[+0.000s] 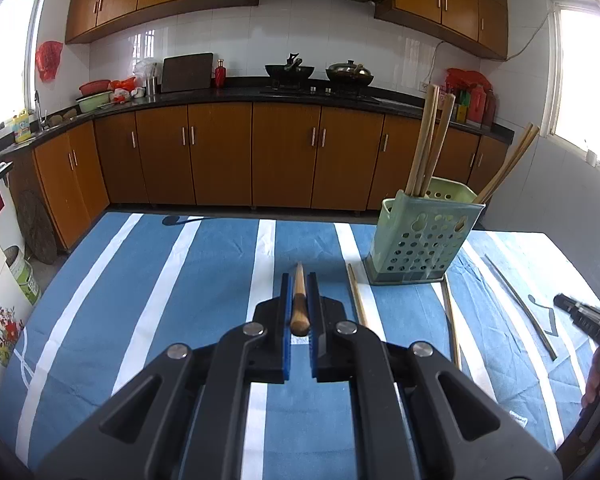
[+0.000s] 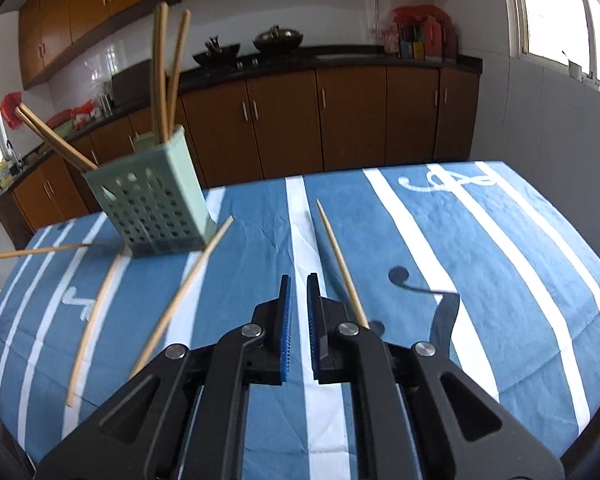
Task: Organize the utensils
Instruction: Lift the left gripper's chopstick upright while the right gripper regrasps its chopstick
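While the left gripper [image 1: 299, 286] clamps a wooden chopstick [image 1: 299, 300] lengthwise along its fingers, pointing toward the tabletop's far edge, the green holder [image 1: 422, 236] stands ahead to its right, near that edge. The right gripper [image 2: 299, 294], slightly parted and empty, hovers over loose chopsticks [image 2: 340, 260].

A blue-and-white striped tablecloth [image 1: 160, 280] covers the table; beyond it, a black countertop [image 1: 236, 94] carries two woks [image 1: 289, 70] centrally; a dark cutting board [image 1: 187, 72] leans left of them; wooden cabinets [image 1: 220, 160] below.
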Tool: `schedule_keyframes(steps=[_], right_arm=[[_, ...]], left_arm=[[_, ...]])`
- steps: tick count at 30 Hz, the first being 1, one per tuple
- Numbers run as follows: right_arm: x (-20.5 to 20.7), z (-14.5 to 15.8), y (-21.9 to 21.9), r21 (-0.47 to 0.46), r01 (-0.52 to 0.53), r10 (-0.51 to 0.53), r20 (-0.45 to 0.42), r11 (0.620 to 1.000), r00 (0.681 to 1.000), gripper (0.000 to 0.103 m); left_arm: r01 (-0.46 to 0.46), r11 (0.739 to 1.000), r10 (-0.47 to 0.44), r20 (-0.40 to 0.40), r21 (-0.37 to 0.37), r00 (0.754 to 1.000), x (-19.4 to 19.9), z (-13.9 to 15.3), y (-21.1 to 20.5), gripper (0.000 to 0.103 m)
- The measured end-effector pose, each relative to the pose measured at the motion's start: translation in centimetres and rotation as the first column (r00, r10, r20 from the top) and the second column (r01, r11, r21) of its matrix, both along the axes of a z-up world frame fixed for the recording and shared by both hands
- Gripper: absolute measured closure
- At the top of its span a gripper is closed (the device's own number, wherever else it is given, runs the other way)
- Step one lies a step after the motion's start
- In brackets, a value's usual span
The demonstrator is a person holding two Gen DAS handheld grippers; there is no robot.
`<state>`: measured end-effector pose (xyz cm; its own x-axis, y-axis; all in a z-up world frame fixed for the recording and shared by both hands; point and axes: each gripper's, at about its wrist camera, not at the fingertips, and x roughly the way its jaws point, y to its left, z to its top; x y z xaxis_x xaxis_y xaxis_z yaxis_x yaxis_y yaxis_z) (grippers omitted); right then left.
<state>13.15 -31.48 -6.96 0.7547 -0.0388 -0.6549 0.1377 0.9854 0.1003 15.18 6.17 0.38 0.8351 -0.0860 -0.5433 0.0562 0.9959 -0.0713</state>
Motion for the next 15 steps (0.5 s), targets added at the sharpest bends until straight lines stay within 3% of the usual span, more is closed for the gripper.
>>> schedule_keyframes(steps=[1, 3, 4, 10, 15], right_arm=[[-0.1, -0.7, -0.5, 0.001, 0.016, -0.016, -0.017, 1.0, 1.0, 0.088], [-0.3, -1.9, -1.9, 0.003, 0.057, -0.057, -0.048, 0.998, 0.997, 0.07], [-0.3, -2.4, -2.8, -0.001, 0.083, -0.083, -0.057, 0.997, 0.995, 0.069], [0.0, -3.7, -6.8, -0.023, 0.154, -0.156, -0.111, 0.988, 0.981, 0.069], [0.5, -5.1, -8.1, -0.037, 0.154, -0.158, -0.186, 0.987, 0.97, 0.071]], left_arm=[[-0.001, 1.0, 0.001, -0.003, 0.0, 1.0, 0.0, -0.1, 0.1, 0.095], [-0.002, 1.0, 0.002, -0.01, 0.001, 1.0, 0.0, -0.5, 0.2, 0.095], [-0.003, 1.0, 0.003, -0.014, 0.001, 1.0, -0.1, -0.6, 0.4, 0.095], [-0.014, 1.0, 0.013, -0.048, -0.008, 0.999, 0.1, -1.9, 0.8, 0.095], [-0.018, 1.0, 0.017, -0.067, -0.01, 0.998, 0.2, -2.5, 1.0, 0.095]])
